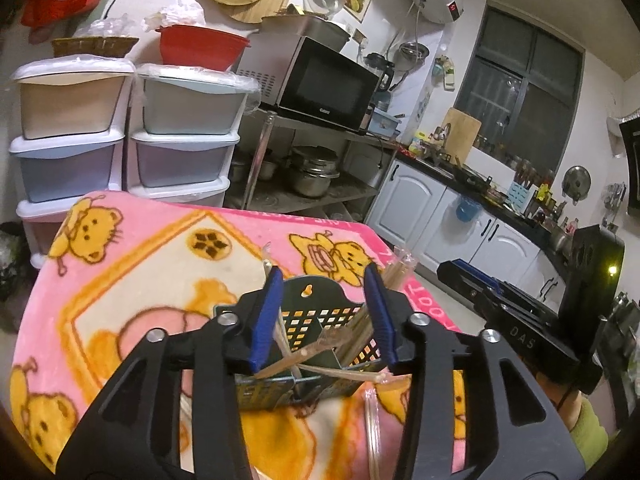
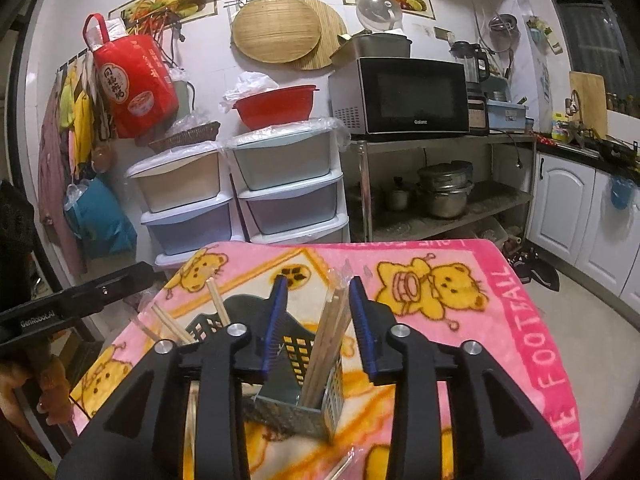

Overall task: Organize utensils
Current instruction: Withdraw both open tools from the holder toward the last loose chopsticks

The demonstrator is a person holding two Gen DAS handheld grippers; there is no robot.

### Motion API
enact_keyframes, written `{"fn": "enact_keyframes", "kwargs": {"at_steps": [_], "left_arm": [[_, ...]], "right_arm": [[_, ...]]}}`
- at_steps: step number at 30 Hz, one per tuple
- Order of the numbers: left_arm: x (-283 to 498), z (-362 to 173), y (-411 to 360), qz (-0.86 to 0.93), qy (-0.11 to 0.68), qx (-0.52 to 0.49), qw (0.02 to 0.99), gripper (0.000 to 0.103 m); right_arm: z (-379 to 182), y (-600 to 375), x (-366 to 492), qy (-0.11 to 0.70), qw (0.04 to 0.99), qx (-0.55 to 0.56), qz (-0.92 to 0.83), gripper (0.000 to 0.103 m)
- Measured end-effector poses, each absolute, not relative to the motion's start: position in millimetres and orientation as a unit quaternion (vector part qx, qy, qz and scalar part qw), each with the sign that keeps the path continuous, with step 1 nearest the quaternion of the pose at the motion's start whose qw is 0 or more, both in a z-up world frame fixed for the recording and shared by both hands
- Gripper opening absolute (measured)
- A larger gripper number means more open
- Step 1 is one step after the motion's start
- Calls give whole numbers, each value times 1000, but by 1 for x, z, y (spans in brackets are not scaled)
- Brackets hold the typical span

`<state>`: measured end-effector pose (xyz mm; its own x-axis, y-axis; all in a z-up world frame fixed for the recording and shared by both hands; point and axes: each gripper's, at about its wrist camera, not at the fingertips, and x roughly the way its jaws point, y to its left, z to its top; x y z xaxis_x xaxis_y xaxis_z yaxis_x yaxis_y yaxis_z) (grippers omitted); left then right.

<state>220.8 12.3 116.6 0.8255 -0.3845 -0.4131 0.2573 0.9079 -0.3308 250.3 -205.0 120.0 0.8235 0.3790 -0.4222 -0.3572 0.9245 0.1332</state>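
A dark green perforated utensil holder (image 1: 316,322) stands on the pink bear-print blanket (image 1: 132,276). Wooden chopsticks (image 1: 304,354) lean inside it. My left gripper (image 1: 325,314) is open and hovers just above the holder. A clear plastic sleeve (image 1: 373,424) lies on the blanket in front of the holder. In the right wrist view the holder (image 2: 298,354) sits between my right gripper's fingers; a bundle of chopsticks (image 2: 326,340) stands in its right compartment. My right gripper (image 2: 318,326) is open with nothing clamped. More chopsticks (image 2: 218,308) stick out on the holder's left.
Stacked plastic drawers (image 2: 288,196) and a metal shelf with a microwave (image 2: 412,96) and pots (image 2: 444,192) stand behind the table. White cabinets (image 2: 580,212) run along the right. The other gripper's body shows at the left (image 2: 76,296) and right (image 1: 520,320).
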Motion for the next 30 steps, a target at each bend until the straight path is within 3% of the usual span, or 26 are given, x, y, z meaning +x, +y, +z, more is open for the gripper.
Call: {"fn": "enact_keyframes", "kwargs": {"at_steps": [7,19,30], "left_arm": [[208,119,19,-165,234,-138,948,64],[187,117,26,-156,236,-143,949,92],[175,103,38,-137,247,-151,947,92]], "right_arm": [[122,-207,237,224,955,18,195,40],[125,-210,210,220,953,15,207,53],[115,-211,190,229,950,8,212,60]]}}
